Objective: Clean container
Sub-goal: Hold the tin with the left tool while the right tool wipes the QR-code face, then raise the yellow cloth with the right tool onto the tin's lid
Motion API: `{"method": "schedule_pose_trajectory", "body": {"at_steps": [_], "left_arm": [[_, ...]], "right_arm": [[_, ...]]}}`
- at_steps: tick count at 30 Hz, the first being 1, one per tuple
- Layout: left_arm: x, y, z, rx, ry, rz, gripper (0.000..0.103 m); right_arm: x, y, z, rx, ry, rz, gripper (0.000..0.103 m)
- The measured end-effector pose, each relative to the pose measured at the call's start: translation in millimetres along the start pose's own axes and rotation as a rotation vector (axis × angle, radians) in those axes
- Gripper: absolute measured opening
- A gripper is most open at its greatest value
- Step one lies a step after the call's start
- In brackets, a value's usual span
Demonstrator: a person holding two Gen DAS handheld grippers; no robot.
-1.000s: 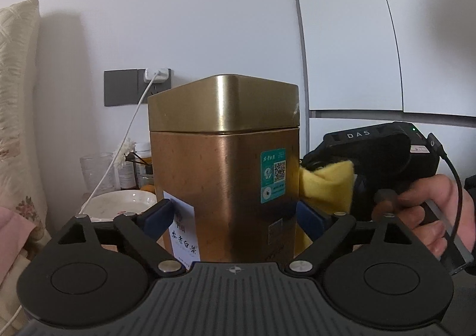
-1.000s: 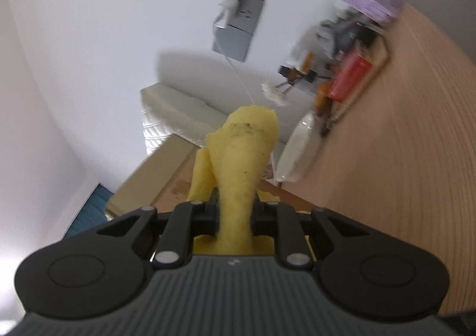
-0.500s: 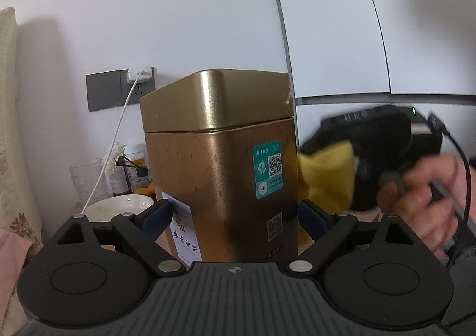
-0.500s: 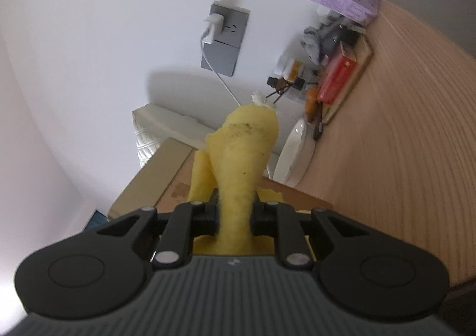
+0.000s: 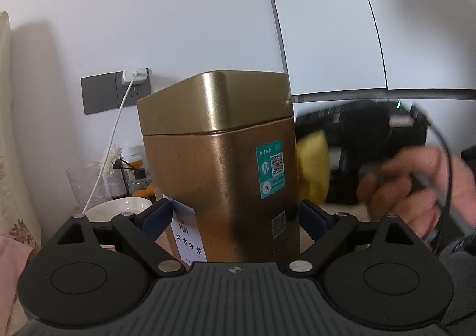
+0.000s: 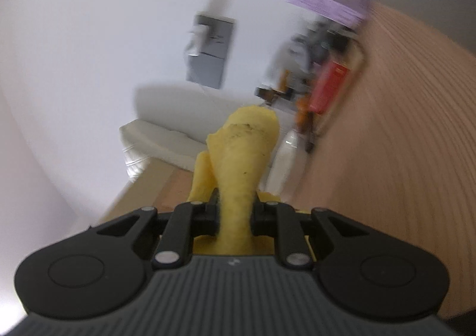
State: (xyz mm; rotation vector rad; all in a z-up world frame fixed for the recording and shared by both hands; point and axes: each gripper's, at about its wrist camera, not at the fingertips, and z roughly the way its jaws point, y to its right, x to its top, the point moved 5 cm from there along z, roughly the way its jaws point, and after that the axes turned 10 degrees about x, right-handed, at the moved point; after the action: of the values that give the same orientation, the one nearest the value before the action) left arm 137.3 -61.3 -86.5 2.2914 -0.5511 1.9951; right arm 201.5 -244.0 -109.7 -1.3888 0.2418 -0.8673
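Observation:
A square gold tea tin (image 5: 220, 169) with a lid and a green QR sticker stands upright between the fingers of my left gripper (image 5: 235, 217), which is shut on its lower body. My right gripper (image 6: 235, 211) is shut on a folded yellow cloth (image 6: 244, 163). In the left wrist view the cloth (image 5: 312, 169) sits against the tin's right side, with the blurred right gripper and hand behind it. In the right wrist view the tin (image 6: 148, 184) shows as a tan edge just beyond the cloth.
A white bowl (image 5: 119, 208), a glass, small bottles and a flower stand at the left by the wall. A grey socket with a white charger cable (image 5: 119, 92) is on the wall. A purple box (image 6: 324, 0), a red pack and the wooden tabletop (image 6: 401, 157) lie to the right.
The right gripper with the cloth has moved along the tin's right side and is now motion-blurred. The left wrist view has shifted slightly, with the tin still held.

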Motion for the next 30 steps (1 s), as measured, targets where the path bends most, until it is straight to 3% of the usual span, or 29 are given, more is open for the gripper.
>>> {"method": "schedule_pose_trajectory", "body": {"at_steps": [5,10,12,19,24,30], "left_arm": [[-7.3,-21.6,-18.5,-0.077,0.012,0.016,0.093],[-5.8,-23.8,-15.2,-0.082,0.004,0.017,0.093],[-5.4,-23.9,-15.4,-0.083,0.001,0.019,0.093],[-5.4,-24.6,-15.4,-0.075,-0.003,0.015,0.093],[-5.0,-29.5,-12.6,-0.054,0.004,0.002,0.093],[4.5,-31.7,-22.2,0.001,0.017,-0.098,0.094]], "right_arm": [[-2.6,-33.0,-8.9,0.068,0.060,-0.005,0.019],[-32.4,9.2,-31.3,-0.070,0.102,0.101,0.019],[-35.2,14.8,-33.8,-0.079,0.103,0.137,0.019],[-30.9,-16.6,-29.8,0.025,0.132,0.103,0.019],[-40.8,13.6,-37.0,-0.045,0.099,0.135,0.019],[-33.6,-1.4,-39.5,-0.049,0.090,0.052,0.019]]}}
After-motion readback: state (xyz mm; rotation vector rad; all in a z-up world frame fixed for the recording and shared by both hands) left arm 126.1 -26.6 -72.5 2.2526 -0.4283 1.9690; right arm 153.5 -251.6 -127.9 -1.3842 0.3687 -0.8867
